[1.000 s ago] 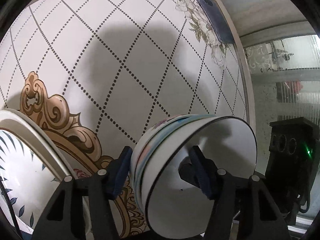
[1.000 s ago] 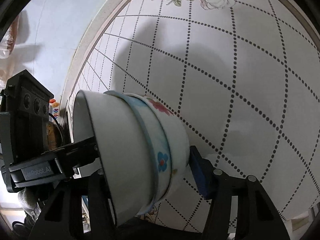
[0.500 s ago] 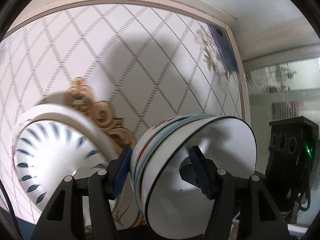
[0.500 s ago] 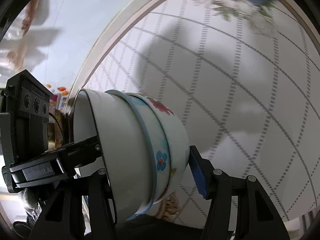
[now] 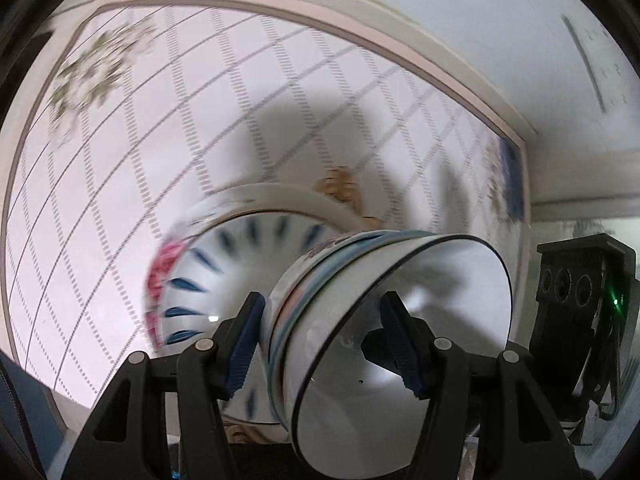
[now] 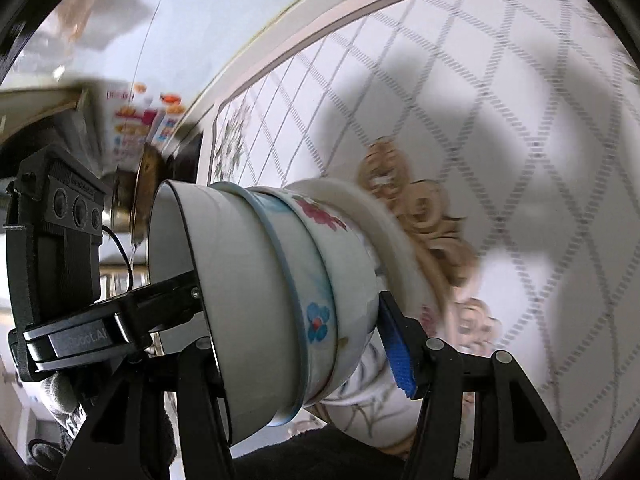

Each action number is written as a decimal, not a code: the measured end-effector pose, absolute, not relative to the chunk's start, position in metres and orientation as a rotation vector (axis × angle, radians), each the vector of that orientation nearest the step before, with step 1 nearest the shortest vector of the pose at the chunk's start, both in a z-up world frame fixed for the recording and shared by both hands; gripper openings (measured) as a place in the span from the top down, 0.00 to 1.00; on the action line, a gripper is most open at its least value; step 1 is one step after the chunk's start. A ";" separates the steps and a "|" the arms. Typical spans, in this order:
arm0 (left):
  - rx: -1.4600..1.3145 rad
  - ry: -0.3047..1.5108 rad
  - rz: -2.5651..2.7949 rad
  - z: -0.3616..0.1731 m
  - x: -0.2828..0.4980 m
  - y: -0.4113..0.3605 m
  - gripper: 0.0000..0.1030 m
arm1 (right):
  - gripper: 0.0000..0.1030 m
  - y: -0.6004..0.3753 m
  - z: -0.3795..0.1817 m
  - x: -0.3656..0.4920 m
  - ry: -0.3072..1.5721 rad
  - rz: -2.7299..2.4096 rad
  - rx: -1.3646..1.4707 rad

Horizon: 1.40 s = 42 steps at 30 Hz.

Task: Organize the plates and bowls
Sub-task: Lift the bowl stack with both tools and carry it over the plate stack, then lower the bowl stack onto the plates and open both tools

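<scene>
A stack of nested white bowls with flower prints is held between both grippers. My left gripper is shut on its wall, one finger inside and one outside. My right gripper is shut on the same stack from the opposite side. A plate with blue leaf marks and a pink flower rim lies on the table just behind and under the stack. In the right wrist view the plate touches or nearly touches the stack's base; I cannot tell which.
The table has a white cloth with a dotted diamond grid, flower corners and a tan scroll motif. Its far edge meets a pale wall. Colourful packages and a brass object stand at the left beyond the table.
Both grippers have carried the bowl stack sideways over the table. The blue-leaf plate has come from the left edge to directly behind the stack. The views are motion-blurred.
</scene>
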<state>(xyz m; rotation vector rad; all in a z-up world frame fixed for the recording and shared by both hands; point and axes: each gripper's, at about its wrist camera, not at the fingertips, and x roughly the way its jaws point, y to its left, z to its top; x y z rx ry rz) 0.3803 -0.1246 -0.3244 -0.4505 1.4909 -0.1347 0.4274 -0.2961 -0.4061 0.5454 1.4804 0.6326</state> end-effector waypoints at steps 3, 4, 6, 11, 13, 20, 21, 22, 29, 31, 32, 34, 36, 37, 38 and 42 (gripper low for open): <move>-0.485 1.493 -0.106 -0.334 0.375 -0.108 0.44 | 0.42 -0.276 -0.416 0.429 1.506 0.665 0.520; -0.497 1.495 -0.097 -0.338 0.374 -0.103 0.44 | 0.43 -0.270 -0.420 0.428 1.513 0.672 0.512; -0.509 1.495 -0.090 -0.343 0.372 -0.098 0.44 | 0.42 -0.261 -0.426 0.428 1.526 0.678 0.501; -0.527 1.501 -0.082 -0.351 0.370 -0.091 0.44 | 0.43 -0.248 -0.440 0.427 1.544 0.675 0.472; -0.527 1.500 -0.085 -0.353 0.370 -0.091 0.44 | 0.43 -0.244 -0.444 0.428 1.548 0.669 0.461; -0.522 1.501 -0.091 -0.355 0.371 -0.088 0.44 | 0.43 -0.239 -0.449 0.433 1.552 0.653 0.456; -0.519 1.501 -0.093 -0.355 0.371 -0.089 0.44 | 0.42 -0.239 -0.449 0.433 1.552 0.652 0.456; -0.515 1.500 -0.095 -0.355 0.371 -0.089 0.44 | 0.43 -0.239 -0.448 0.433 1.552 0.651 0.455; -0.464 1.501 -0.098 -0.353 0.371 -0.091 0.44 | 0.42 -0.244 -0.446 0.430 1.561 0.643 0.460; -0.424 1.491 -0.094 -0.348 0.368 -0.091 0.44 | 0.42 -0.243 -0.444 0.428 1.561 0.630 0.446; -0.407 1.488 -0.091 -0.346 0.367 -0.091 0.44 | 0.42 -0.243 -0.442 0.427 1.552 0.619 0.432; -0.365 1.472 -0.082 -0.337 0.362 -0.090 0.44 | 0.42 -0.245 -0.432 0.423 1.522 0.581 0.381; -0.336 1.453 -0.080 -0.329 0.357 -0.088 0.44 | 0.42 -0.248 -0.423 0.418 1.505 0.542 0.345; -0.312 1.440 -0.074 -0.324 0.352 -0.087 0.44 | 0.40 -0.250 -0.416 0.414 1.487 0.521 0.330; -0.287 1.417 -0.074 -0.315 0.347 -0.086 0.44 | 0.38 -0.252 -0.411 0.411 1.477 0.502 0.316; -0.205 1.355 -0.091 -0.290 0.325 -0.084 0.44 | 0.25 -0.255 -0.380 0.387 1.413 0.415 0.258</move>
